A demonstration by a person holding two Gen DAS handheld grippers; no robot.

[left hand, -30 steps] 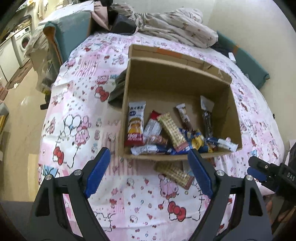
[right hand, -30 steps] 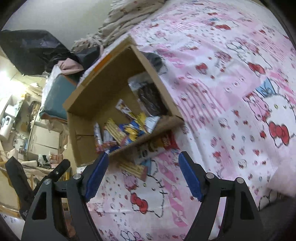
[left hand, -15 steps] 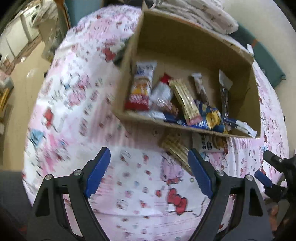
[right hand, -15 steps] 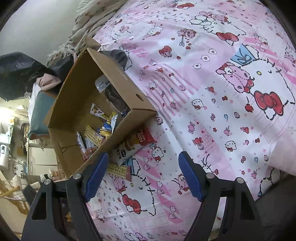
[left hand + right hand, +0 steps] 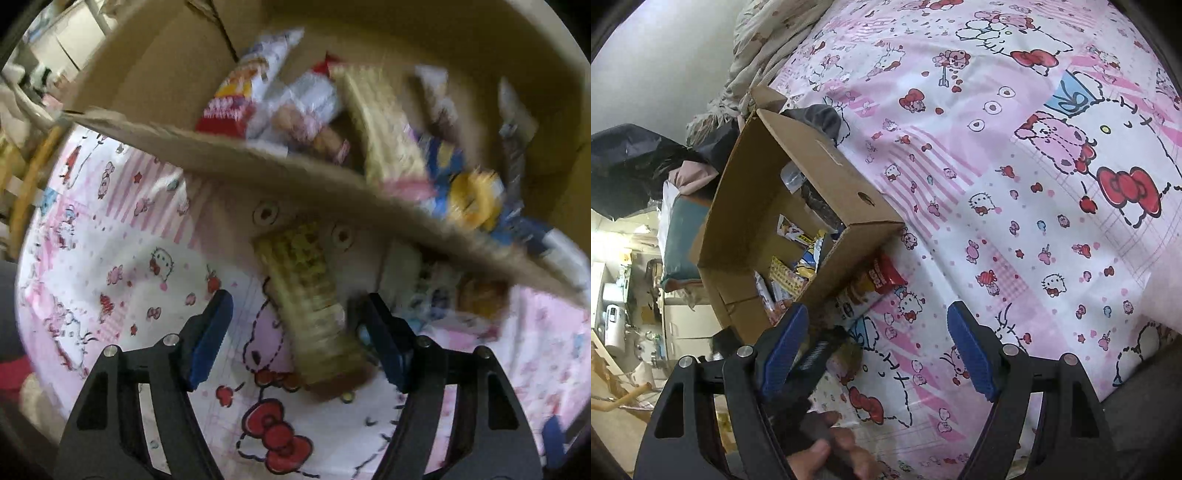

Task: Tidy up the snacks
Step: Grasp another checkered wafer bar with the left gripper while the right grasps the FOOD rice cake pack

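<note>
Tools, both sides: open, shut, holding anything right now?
Left tool: open, straddling the wafer pack, not gripping.
Right tool: open, holding nothing.

Bed [image 5: 1015, 229] in pink cartoon sheet is carrying a cardboard box [image 5: 827, 192], wafer pack [image 5: 310, 291], red-ended snack pack [image 5: 875, 284], rumpled blanket [image 5: 764, 48].

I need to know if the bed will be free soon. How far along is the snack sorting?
Mostly done: many packets already lie in the cardboard box. In hand: the open left gripper is around the wafer pack on the bedsheet, not yet closed. Left: that pack and the red-ended snack bag beside the box. The right gripper hangs open, empty.
</note>
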